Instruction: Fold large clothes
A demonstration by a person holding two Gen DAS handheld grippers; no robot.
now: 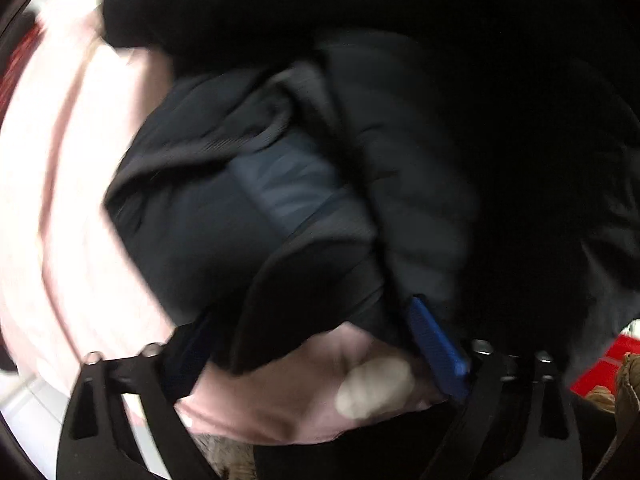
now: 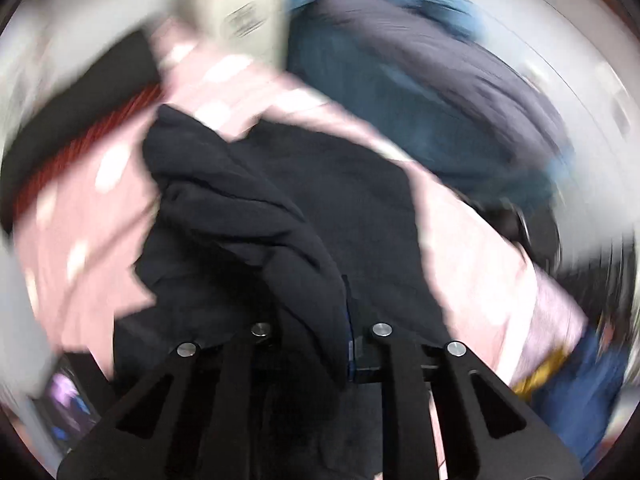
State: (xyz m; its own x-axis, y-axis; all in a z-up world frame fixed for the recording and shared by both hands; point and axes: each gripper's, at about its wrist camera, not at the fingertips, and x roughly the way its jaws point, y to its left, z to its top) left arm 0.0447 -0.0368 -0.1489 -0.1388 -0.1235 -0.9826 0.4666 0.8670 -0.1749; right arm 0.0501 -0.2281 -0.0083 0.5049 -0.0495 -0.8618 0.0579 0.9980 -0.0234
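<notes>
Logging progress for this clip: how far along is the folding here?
Early. Nothing looks folded: the black garment lies bunched on the pink sheet, with a blue-grey heap behind. In hand: the right tongs are shut on a bunch of the black garment; the left tongs stand open over its edge, fabric between them, not pinched. Spreading flat and every fold remain.
</notes>
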